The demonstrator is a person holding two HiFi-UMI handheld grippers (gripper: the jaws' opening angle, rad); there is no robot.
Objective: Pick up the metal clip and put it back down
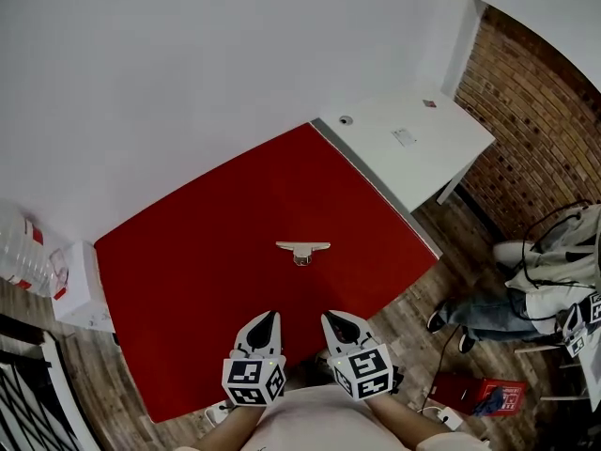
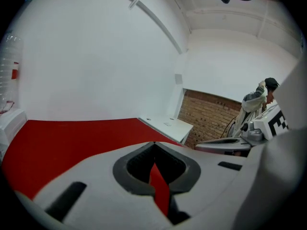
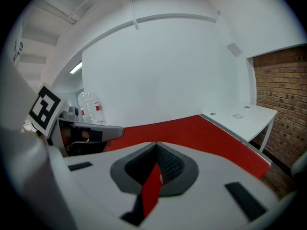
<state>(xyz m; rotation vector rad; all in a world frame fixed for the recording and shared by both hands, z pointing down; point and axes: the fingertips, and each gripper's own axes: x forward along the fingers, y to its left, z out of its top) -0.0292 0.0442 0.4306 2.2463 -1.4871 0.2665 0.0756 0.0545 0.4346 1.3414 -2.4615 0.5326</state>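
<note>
I get soft, even light everywhere, with no hard shadows on the desk [image 1: 188, 280]; its red reads flat and saturated. The wall [image 1: 188, 54] is bright and close to washed out in all three views. In the right gripper view a strip light [image 3: 75, 69] glows at upper left. The head view is sharp but bows the straight desk edges, and the brick [image 1: 540, 111] at right sits dimmer. Both gripper views are ringed by black corners and curve heavily toward the rim. Up close, the left hand-held gripper [image 2: 154, 143] and right hand-held gripper [image 3: 156, 144] look soft and out of focus, grey without glare.
</note>
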